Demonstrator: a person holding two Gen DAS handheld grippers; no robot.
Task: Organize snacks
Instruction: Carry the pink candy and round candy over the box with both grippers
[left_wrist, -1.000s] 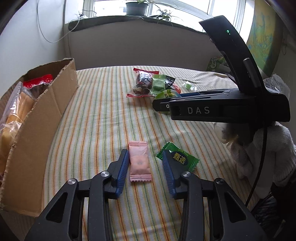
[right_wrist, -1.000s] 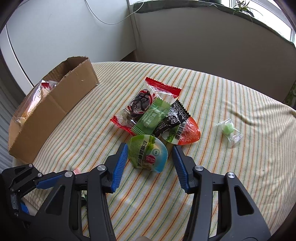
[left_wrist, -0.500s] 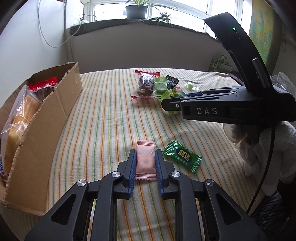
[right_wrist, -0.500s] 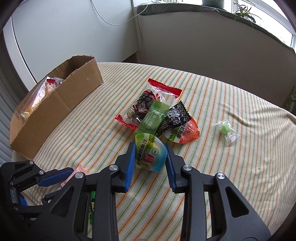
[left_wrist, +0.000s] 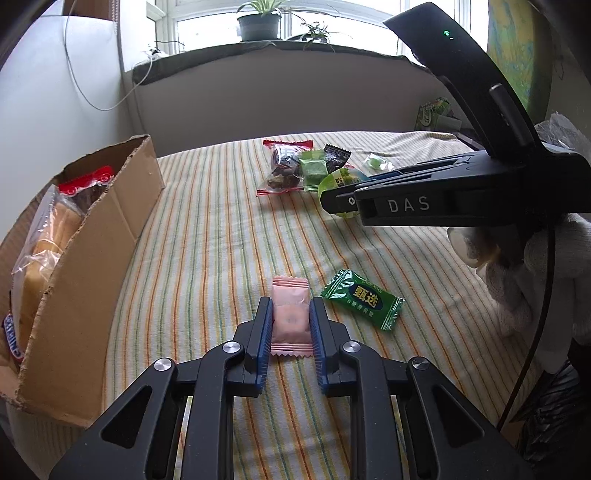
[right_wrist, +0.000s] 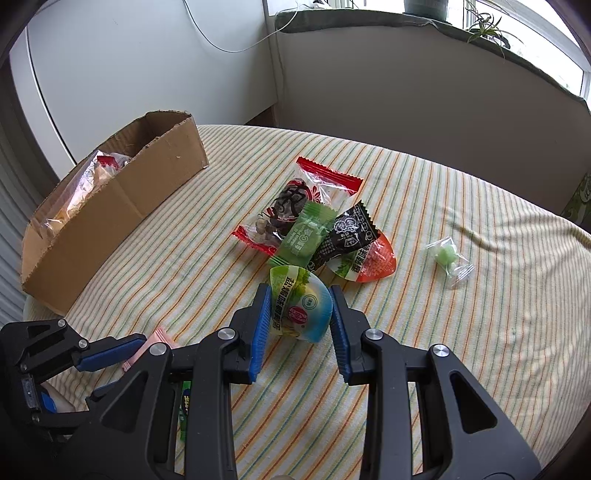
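1. Left wrist view: my left gripper (left_wrist: 290, 325), open a second ago, is now clamped on the pink candy (left_wrist: 290, 316), near table edge.
2. Right gripper (right_wrist: 298, 314) likewise clamped on the green-blue packet (right_wrist: 300, 308); both ready for the cardboard box (left_wrist: 92, 258), left.

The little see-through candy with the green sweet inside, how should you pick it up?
Grip the clear-wrapped candy across its lumpy green middle, coming straight down from above. It lies flat and alone on the striped tablecloth, and its twisted wrapper ends look too flimsy to hold.

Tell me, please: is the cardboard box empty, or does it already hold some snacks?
Not empty. The cardboard box already holds clear wrapped packets, one with a red seal, seen above its open top in both views.
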